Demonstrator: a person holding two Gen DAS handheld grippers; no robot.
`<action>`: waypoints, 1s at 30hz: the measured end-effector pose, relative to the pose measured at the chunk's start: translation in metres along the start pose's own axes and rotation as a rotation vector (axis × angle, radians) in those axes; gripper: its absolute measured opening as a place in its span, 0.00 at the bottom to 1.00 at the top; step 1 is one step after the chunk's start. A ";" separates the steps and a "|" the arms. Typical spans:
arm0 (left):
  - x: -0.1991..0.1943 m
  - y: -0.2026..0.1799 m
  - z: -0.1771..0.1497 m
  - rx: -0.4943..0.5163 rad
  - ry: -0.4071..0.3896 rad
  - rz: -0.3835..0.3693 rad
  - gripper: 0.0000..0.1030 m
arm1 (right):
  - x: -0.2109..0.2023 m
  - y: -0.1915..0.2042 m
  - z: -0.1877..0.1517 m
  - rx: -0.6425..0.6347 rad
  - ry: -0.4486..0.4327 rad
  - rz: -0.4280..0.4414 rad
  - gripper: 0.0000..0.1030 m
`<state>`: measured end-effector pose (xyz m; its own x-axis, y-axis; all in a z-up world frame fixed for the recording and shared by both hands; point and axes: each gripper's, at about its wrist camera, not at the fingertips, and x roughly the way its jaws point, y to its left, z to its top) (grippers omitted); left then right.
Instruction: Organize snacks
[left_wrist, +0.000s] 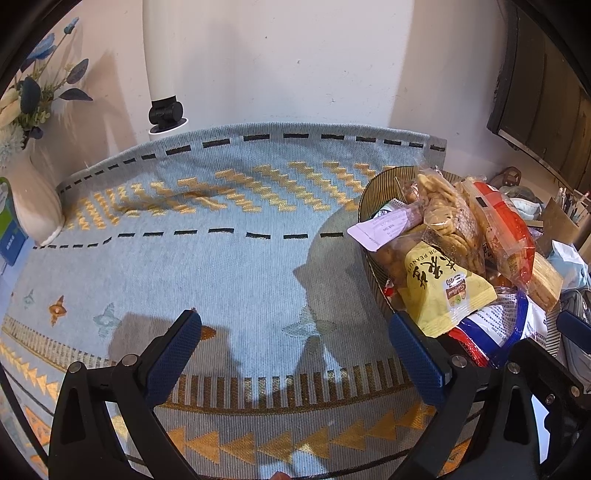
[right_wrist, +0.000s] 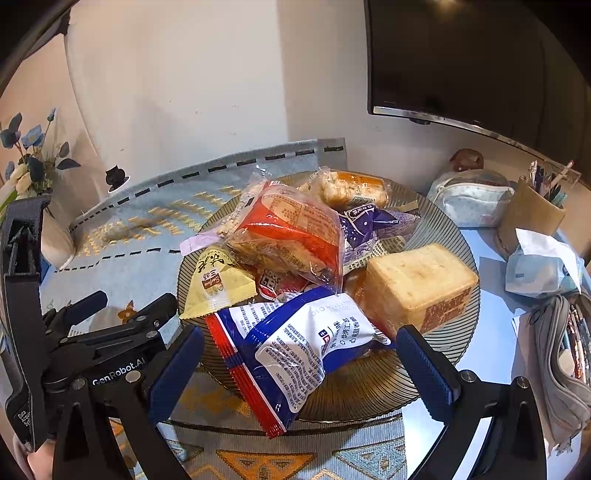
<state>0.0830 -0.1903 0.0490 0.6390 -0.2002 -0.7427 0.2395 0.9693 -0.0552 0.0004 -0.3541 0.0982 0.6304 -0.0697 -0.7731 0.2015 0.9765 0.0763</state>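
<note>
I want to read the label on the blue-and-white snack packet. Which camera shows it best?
The right wrist view: the blue-and-white packet lies whole between the open right gripper fingers. The left wrist view shows only a part of it behind a finger of the left gripper.

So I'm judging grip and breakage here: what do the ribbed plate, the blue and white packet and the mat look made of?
The ribbed plate looks like tinted glass or clear plastic: the mat's pattern shows through its fine ridges. The blue and white packet is glossy plastic film, crinkled, with highlights and a crimped red edge. The mat is woven fabric, matte, with visible thread ribbing.
</note>
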 end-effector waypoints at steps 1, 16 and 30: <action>0.000 0.000 0.000 0.000 0.000 0.001 0.99 | 0.000 0.000 0.000 0.002 -0.001 0.000 1.00; 0.001 0.000 0.000 -0.003 0.004 0.004 0.98 | 0.002 0.004 -0.001 0.009 0.006 0.006 1.00; 0.000 -0.001 -0.001 -0.001 0.000 0.017 0.98 | 0.005 0.007 -0.003 0.017 0.012 0.022 1.00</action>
<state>0.0821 -0.1913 0.0485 0.6432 -0.1840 -0.7433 0.2281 0.9727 -0.0434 0.0023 -0.3469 0.0929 0.6261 -0.0461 -0.7784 0.2010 0.9741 0.1040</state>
